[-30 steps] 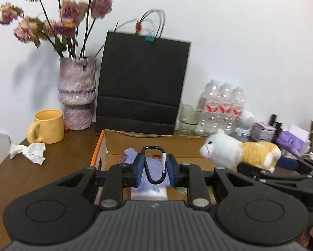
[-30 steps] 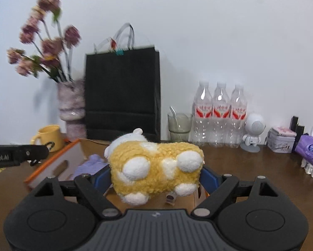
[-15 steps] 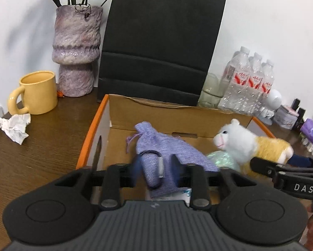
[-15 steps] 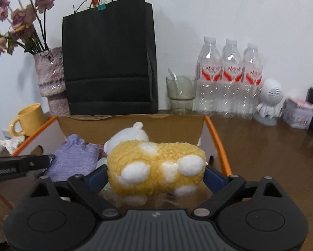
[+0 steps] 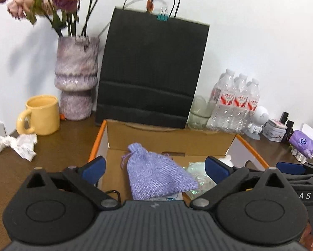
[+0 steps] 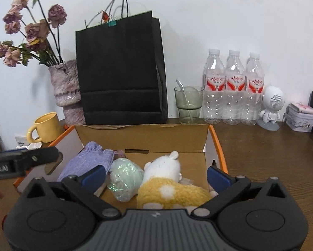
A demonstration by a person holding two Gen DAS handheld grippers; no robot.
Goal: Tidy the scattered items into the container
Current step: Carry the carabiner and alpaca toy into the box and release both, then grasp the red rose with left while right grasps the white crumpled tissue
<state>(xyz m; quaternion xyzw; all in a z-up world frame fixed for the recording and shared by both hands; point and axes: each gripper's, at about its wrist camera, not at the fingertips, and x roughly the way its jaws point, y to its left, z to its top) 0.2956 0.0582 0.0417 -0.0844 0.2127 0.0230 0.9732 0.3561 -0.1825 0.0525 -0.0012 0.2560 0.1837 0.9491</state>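
Left wrist view shows my left fingers (image 5: 155,166) spread wide apart with nothing between them, hanging over the open cardboard box with orange edges (image 5: 169,140) on the brown wooden bench (image 5: 51,156). Inside the box, a lavender woven drawstring pouch (image 5: 156,176) lies at 12 o'clock from my fingers, and a crinkly iridescent pale-green bundle (image 5: 198,175) sits just beside it at 2 o'clock. A thin black loop (image 5: 113,192) peeks out at 9 o'clock, low by the box's left wall; I cannot tell what it is.

From the right wrist view, my right fingers (image 6: 155,174) are also wide apart and grip nothing. The white-and-yellow fluffy plush animal (image 6: 169,179) lies in the box directly below them, touching the pale-green bundle (image 6: 125,177) at its 9 o'clock, with the lavender pouch (image 6: 87,161) further toward 10 o'clock.

Behind the box at 12 o'clock stands a tall black paper bag (image 6: 120,73). A yellow ceramic mug (image 5: 40,115) sits at 10 o'clock, with crumpled white paper (image 5: 18,144) near it. Three clear plastic water bottles (image 6: 232,87) stand at 1 o'clock, beside a greenish drinking glass (image 6: 187,104).
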